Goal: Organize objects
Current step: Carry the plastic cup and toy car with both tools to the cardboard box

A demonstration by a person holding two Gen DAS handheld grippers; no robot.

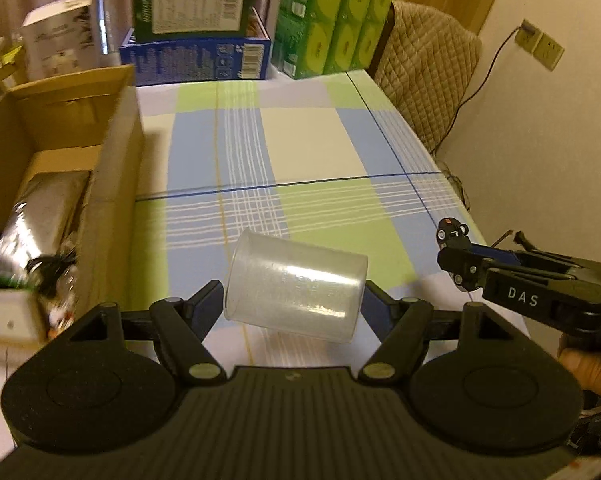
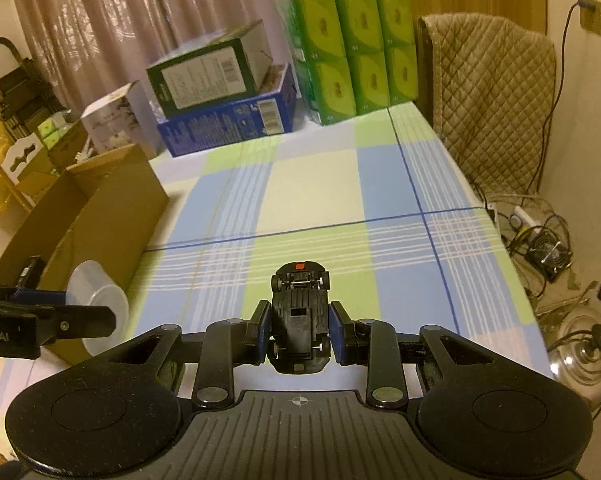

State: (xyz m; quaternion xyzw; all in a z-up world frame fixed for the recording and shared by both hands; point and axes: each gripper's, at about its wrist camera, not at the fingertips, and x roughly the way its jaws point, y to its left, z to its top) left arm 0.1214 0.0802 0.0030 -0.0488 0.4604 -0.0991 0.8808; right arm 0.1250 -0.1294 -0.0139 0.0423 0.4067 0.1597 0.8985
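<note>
Your left gripper [image 1: 294, 300] is clamped on a clear plastic cup [image 1: 296, 286], which lies tipped on its side between the two fingers, its open mouth turned left toward the cardboard box [image 1: 112, 168] and its base to the right. The cup is lifted clear of the checked tablecloth [image 1: 308, 152], just right of the box's near corner. Inside that box, at the left of your left wrist view, you can see a silvery foil packet [image 1: 40, 212] and some small blurred items that cannot be made out. Your right gripper [image 2: 299, 330] is closed around a small black toy car [image 2: 299, 312], held belly-up so that its wheels and chassis face the camera, one end with an orange patch pointing away from you over the cloth. In the left wrist view the same gripper shows at the right, near the table's right edge, with your hand [image 1: 592, 368] behind it. At the far end of the table stand a blue carton [image 2: 228, 124] with a green carton [image 2: 212, 72] on top, and stacked green tissue packs [image 2: 352, 52] to their right. A quilted chair cover [image 2: 488, 92] sits beyond the right edge.
</note>
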